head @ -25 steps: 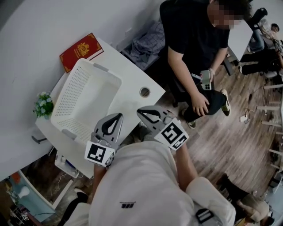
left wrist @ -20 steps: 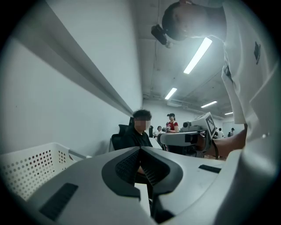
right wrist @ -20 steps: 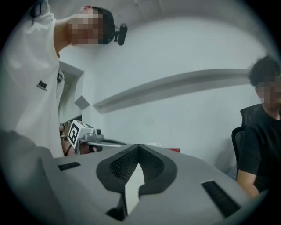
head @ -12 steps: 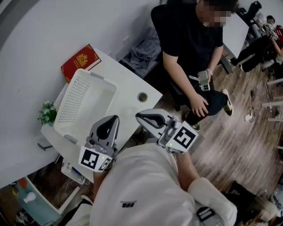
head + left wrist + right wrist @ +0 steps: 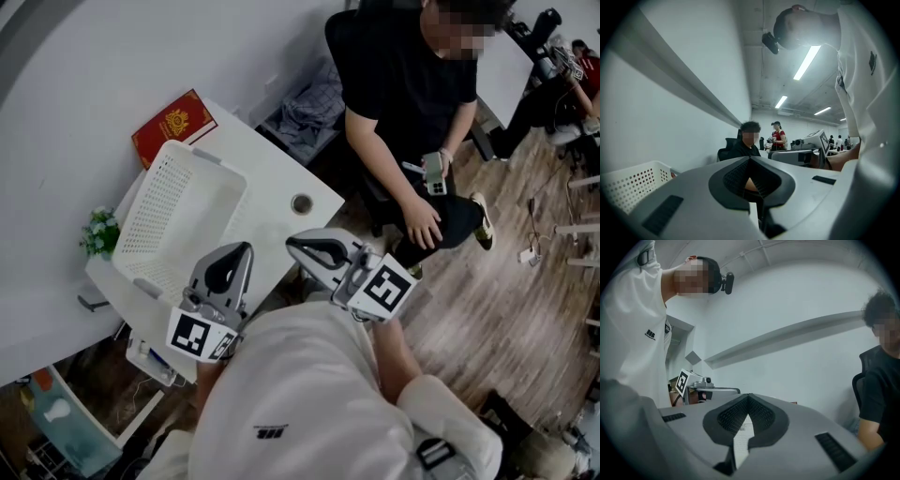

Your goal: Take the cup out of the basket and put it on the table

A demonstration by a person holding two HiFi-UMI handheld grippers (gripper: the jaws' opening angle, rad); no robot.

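Observation:
The white perforated basket (image 5: 183, 220) lies on the white table (image 5: 267, 173), and its inside shows nothing. A small round rimmed thing (image 5: 302, 203) sits on the table near the right edge; I cannot tell whether it is the cup. My left gripper (image 5: 246, 249) is held over the table's near edge, just right of the basket, jaws together and empty. My right gripper (image 5: 292, 245) hovers beside it off the table edge, also shut and empty. In the left gripper view the left gripper (image 5: 750, 158) points level past the basket's rim (image 5: 633, 180); the right gripper (image 5: 748, 395) faces a bare wall.
A red book (image 5: 173, 127) lies at the table's far corner behind the basket. A small potted plant (image 5: 98, 232) stands at the left edge. A seated person in black (image 5: 412, 103) holding a phone is close to the table's right side.
The head view has shifted a little. My right gripper has swung slightly to the right, and both grippers stay shut close to my chest.

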